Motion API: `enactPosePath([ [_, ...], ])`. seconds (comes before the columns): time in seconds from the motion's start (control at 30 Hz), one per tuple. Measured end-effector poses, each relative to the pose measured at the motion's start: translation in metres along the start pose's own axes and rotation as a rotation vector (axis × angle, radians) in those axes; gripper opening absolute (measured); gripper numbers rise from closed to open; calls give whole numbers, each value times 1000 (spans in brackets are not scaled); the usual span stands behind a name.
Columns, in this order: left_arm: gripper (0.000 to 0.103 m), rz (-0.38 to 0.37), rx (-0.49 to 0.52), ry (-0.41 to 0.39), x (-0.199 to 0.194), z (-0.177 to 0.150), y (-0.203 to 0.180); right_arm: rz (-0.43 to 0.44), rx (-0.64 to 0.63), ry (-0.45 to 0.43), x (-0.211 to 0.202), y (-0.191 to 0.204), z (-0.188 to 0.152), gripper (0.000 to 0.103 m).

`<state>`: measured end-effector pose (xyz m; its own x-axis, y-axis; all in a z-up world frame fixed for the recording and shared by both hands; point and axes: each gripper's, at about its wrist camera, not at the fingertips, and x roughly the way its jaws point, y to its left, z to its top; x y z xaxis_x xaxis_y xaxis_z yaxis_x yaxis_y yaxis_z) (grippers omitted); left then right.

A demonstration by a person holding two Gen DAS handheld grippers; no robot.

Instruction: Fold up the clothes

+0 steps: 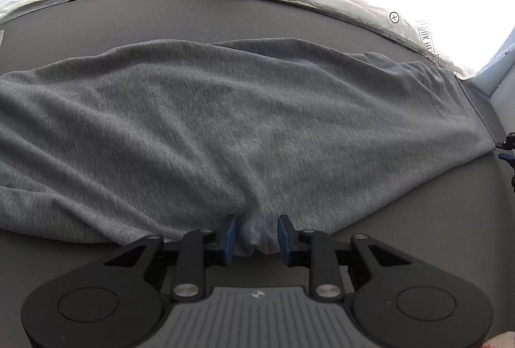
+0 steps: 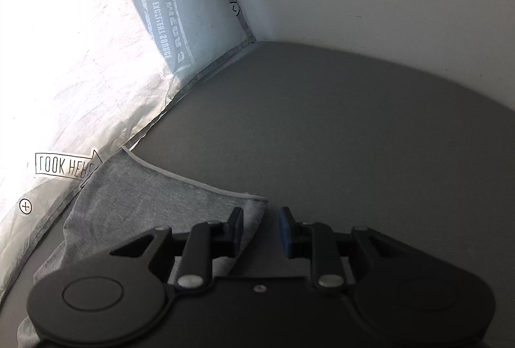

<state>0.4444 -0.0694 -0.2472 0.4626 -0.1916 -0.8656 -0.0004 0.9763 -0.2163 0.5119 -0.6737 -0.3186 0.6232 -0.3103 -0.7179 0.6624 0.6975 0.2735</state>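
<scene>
Where left claw (image 1: pixel 256 235) pinches grey garment (image 1: pixel 225 109), right claw (image 2: pixel 261 227) gaping beside its corner

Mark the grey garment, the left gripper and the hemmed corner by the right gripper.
grey garment (image 1: pixel 241 109): left wrist view, middle of the spread fabric.
left gripper (image 1: pixel 257 235): left wrist view, midway between the fingertips, on bunched cloth.
hemmed corner (image 2: pixel 257 199): right wrist view, the garment's pale edge.

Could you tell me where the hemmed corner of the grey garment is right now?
In the right wrist view, the hemmed corner lies on the grey surface, just ahead of the open right gripper.
</scene>
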Motion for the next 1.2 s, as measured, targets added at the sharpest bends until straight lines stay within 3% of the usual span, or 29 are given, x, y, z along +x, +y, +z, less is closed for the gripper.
enactPosePath([
  [0.13,47,28,-108,-46,-10,-6,21,42,-79,4,-27,14,-22,28],
  [0.37,53,142,-359,-135,-27,-24,76,152,-192,40,-43,61,-62,7],
  [0.6,54,256,-409,-194,-30,-7,113,249,-328,60,-35,117,-79,7],
  [0.73,54,330,-454,-170,-14,4,145,314,-425,74,-25,153,-89,13],
  [0.83,54,377,-464,-129,1,10,150,369,-506,81,-13,184,-95,26],
  [0.97,54,428,-435,-102,14,10,146,339,-537,75,12,203,-86,25],
  [1.07,57,462,-365,-94,19,9,136,314,-496,76,28,200,-67,24],
  [1.2,61,468,-376,-97,20,7,134,250,-501,51,45,189,-44,21],
])
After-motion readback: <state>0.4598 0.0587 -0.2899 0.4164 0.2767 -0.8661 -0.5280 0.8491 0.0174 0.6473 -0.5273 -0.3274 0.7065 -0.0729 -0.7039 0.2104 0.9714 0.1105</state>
